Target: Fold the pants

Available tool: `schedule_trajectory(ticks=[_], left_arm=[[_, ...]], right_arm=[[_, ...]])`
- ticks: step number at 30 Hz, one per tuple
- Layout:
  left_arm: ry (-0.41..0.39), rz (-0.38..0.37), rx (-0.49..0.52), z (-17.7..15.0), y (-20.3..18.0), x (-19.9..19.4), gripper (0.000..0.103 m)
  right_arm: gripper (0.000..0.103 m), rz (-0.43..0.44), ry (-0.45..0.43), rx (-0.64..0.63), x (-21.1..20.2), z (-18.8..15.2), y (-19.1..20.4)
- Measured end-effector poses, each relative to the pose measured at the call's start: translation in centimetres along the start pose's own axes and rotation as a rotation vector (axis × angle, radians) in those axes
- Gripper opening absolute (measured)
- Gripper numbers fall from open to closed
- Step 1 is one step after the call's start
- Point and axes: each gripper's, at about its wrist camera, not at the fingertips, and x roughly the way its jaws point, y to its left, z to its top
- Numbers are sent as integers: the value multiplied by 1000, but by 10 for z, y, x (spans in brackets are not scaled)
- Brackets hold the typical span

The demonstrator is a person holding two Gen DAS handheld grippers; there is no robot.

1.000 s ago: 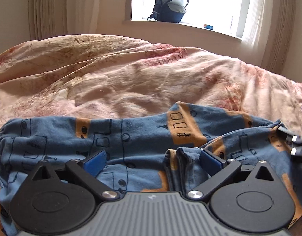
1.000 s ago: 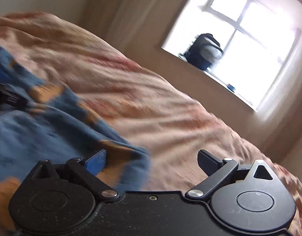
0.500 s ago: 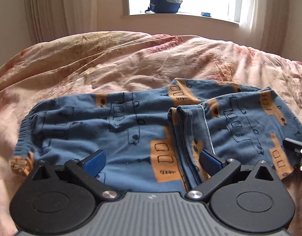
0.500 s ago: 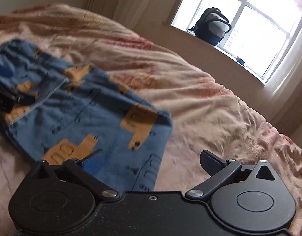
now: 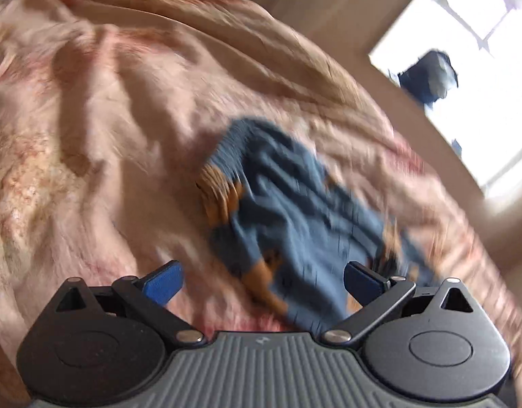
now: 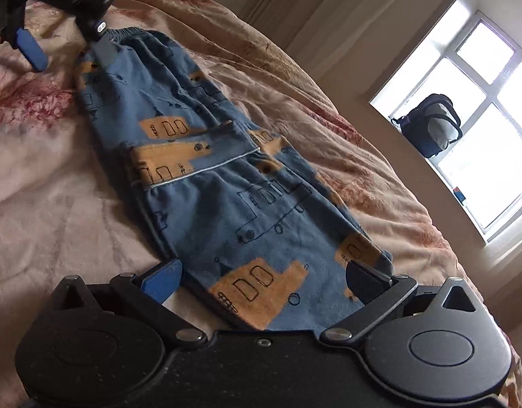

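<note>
The blue pants [image 6: 223, 183] with orange patches lie folded in a long strip on the bed. In the left wrist view they are blurred [image 5: 295, 217], with the gathered waistband at the far end. My left gripper [image 5: 262, 280] is open and empty, above the bed at the waistband end. It shows in the right wrist view [image 6: 67, 44] at the top left, over the waistband. My right gripper [image 6: 262, 280] is open and empty, its fingers either side of the near end of the pants.
The pink floral duvet [image 6: 56, 210] covers the whole bed and is wrinkled. A dark backpack [image 6: 431, 129] sits on the windowsill under a bright window [image 6: 482, 108]. Curtains hang beside the window.
My left gripper has swung left and turned toward the waistband end; its view is now blurred. My right gripper has moved to the other end of the pants, looking along them.
</note>
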Motion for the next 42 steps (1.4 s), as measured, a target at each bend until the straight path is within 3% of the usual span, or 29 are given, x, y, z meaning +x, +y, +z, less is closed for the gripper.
schedule_trajectory(ticks=[4,8,13,16,18,21,23,26,28,31,34,37,38,42], left_arm=[[-126,29,-66,14,16,3,102],[-182,19,-154,20,31,11,99],[-201,30,-120,15,28,20,91],[-218,24,-72,9,21,21,74],[-227,40,-22,6,13,23,43],[-267,67,71,1,2,22,16],[-302,75,153,-1,-8,21,14],[-322,85,250,-2,-20,23,14],[-307,120,263,-1,-19,28,14],[-232,138,201,8,-3,41,14],[-223,83,113,12,11,43,19],[-225,75,60,14,19,43,44],[-217,94,43,15,21,44,65],[-203,77,-22,18,34,44,68]], right_arm=[[102,-19,-95,35,-9,5,-2],[102,7,-145,112,-10,10,-9],[102,4,-185,146,-5,15,-11],[102,8,-183,161,2,15,-12],[102,10,-174,169,7,14,-12],[102,11,-162,176,13,13,-11],[102,14,-153,176,17,13,-10],[102,14,-143,168,21,13,-6],[102,15,-140,162,22,14,-5],[102,17,-141,165,23,14,-6],[102,20,-142,169,23,14,-6],[102,19,-146,161,22,13,-5],[102,18,-148,161,22,13,-6],[102,13,-147,162,21,13,-8]])
